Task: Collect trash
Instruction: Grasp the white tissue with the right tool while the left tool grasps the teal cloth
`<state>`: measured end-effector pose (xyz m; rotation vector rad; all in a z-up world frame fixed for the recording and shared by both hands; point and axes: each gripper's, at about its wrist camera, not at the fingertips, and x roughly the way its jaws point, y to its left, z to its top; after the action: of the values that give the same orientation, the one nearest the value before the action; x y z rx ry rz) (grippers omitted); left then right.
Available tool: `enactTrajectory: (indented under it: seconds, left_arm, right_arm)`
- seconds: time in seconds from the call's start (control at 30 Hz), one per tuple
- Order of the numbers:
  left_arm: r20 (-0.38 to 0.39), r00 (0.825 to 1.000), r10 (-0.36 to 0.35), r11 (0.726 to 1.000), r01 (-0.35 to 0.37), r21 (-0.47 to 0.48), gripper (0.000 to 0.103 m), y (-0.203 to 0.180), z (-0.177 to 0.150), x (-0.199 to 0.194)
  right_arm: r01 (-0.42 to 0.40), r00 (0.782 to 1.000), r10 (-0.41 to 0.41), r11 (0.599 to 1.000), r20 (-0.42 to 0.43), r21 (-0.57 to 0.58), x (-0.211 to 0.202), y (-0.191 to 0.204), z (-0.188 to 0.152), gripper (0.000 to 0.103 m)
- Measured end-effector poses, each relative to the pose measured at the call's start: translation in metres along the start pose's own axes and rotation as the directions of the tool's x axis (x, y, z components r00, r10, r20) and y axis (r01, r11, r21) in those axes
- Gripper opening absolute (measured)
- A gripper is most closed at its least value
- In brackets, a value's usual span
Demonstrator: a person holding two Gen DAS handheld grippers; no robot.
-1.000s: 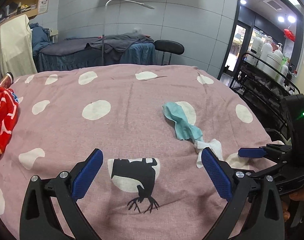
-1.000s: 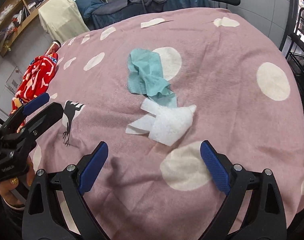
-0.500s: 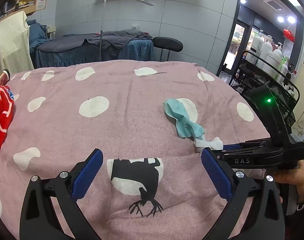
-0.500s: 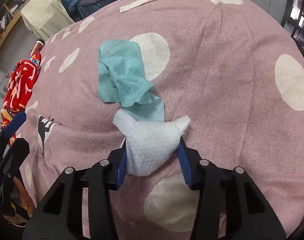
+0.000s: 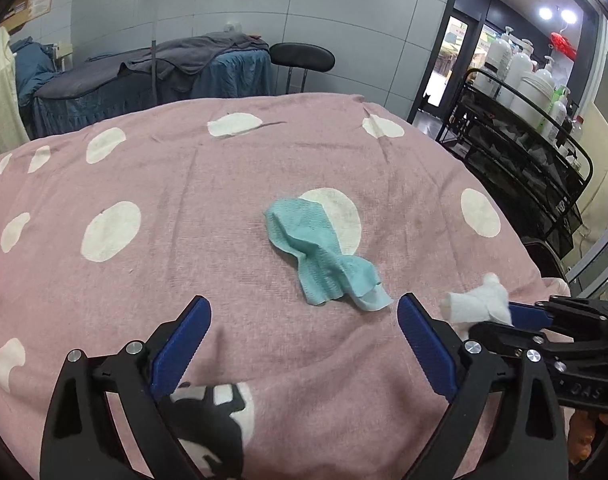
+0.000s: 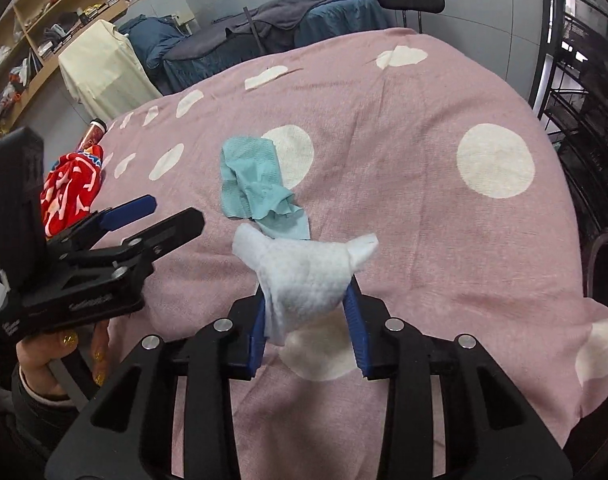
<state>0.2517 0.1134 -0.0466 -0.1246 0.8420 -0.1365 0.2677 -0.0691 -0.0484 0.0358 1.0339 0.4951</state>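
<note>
Right gripper [image 6: 308,312] clamps white tissue wad [image 6: 304,276] at frame center, teal paper towel [image 5: 320,256] mid-frame on pink dotted blanket [image 5: 183,184], left gripper [image 5: 304,344] wide open w/ nothing in it.

Right gripper [image 6: 306,316]: jaws clamping inward on a white wad, blue pads [image 6: 354,312] pressing either side, held raised. Left gripper [image 5: 304,344]: jaws standing wide apart, gripping nothing, hovering low, alongside the right. Left hand [image 6: 59,356]: fingers wrapping the handle.
</note>
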Motion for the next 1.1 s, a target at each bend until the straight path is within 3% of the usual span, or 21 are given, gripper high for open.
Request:
enactTrajectory:
  seconds: [0.23, 0.43, 0.57, 0.7, 0.8, 1.1]
  left_arm:
    - [-0.072, 0.997, 0.000, 0.999, 0.004, 0.050, 0.091, -0.023, 0.018, 0.034]
    - [-0.095, 0.991, 0.099, 0.986, -0.085, 0.142, 0.084, -0.040, 0.022, 0.054]
    - [-0.105, 0.980, 0.171, 0.971, -0.149, 0.190, 0.073, -0.046, 0.019, 0.060]
    - [-0.093, 0.972, 0.216, 0.955, -0.191, 0.228, 0.044, -0.053, 0.018, 0.059]
    - [-0.101, 0.976, 0.192, 0.961, -0.166, 0.222, 0.021, -0.054, 0.015, 0.055]
    - [-0.022, 0.998, 0.056, 0.984, -0.052, 0.172, 0.014, -0.067, 0.005, 0.019]
  right_arm:
    - [0.048, 0.997, -0.048, 0.999, 0.065, 0.002, -0.027, -0.012, -0.014, 0.036]
    - [0.055, 0.994, -0.058, 0.998, 0.090, 0.035, -0.040, -0.028, -0.027, 0.036]
    - [0.050, 0.994, -0.056, 0.997, 0.094, 0.061, -0.045, -0.036, -0.036, 0.036]
    - [0.046, 0.994, -0.054, 0.995, 0.098, 0.089, -0.049, -0.045, -0.043, 0.036]
    - [0.045, 0.993, -0.056, 0.994, 0.108, 0.101, -0.054, -0.049, -0.047, 0.036]
    - [0.028, 0.985, -0.047, 0.993, 0.166, 0.113, -0.071, -0.056, -0.062, 0.036]
